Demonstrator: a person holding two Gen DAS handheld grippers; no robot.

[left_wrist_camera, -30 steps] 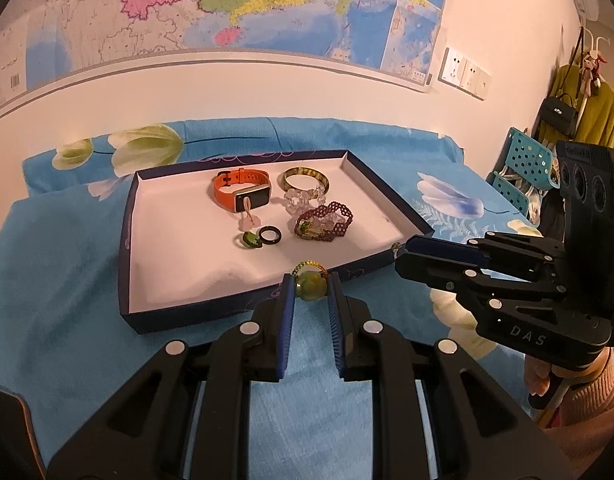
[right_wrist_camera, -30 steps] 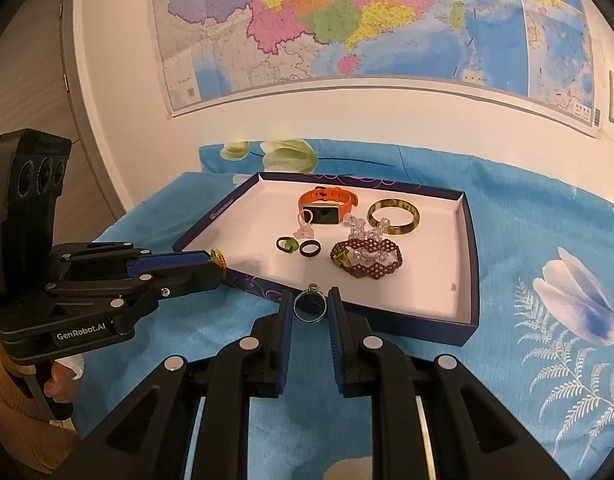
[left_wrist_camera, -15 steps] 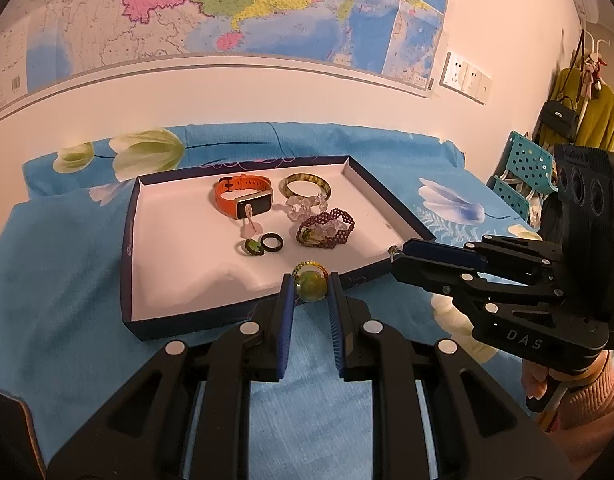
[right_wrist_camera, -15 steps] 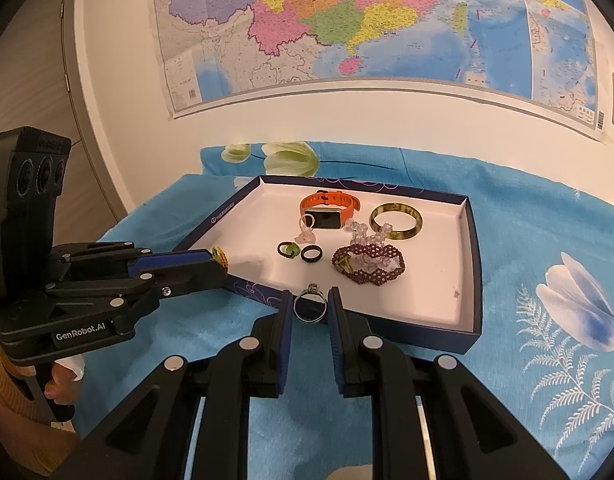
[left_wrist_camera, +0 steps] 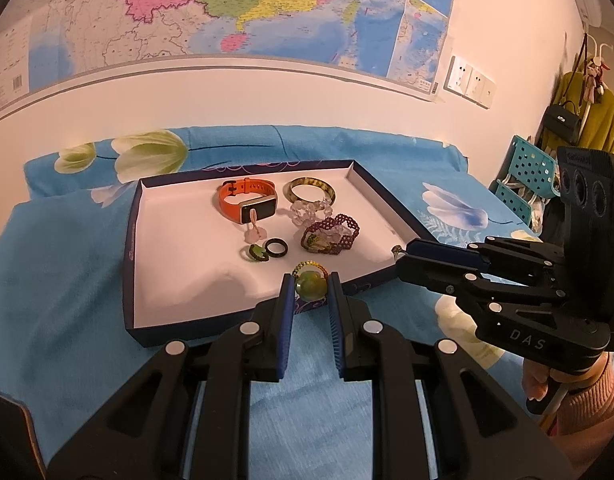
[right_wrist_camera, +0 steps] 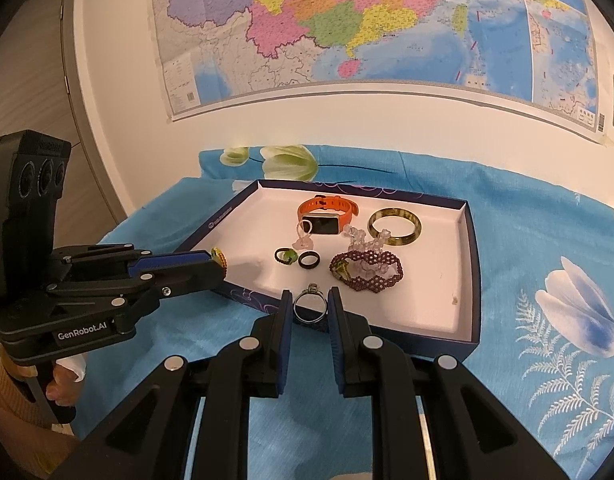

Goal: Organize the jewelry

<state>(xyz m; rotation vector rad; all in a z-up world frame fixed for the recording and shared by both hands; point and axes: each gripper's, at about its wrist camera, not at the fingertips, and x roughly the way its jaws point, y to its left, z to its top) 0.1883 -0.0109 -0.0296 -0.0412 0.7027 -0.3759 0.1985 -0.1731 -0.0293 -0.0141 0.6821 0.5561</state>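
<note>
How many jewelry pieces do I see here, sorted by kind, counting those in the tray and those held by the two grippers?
Rings: 4, namely green-stone ring, silver ring, small green ring, black ring
Bracelets and bangles: 3, namely bangle, clear bead bracelet, maroon bead bracelet
Watch bands: 1, orange
Pink charm: 1
Total: 9

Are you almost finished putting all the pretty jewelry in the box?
Nearly, it looks like. Already in the box: the orange watch, the bangle, the dark red bead bracelet, clear beads and two small rings. In hand: the left gripper pinches a green-stone ring, and the right gripper pinches a silver ring. Both hang at the box's near edge, not yet set down.
</note>
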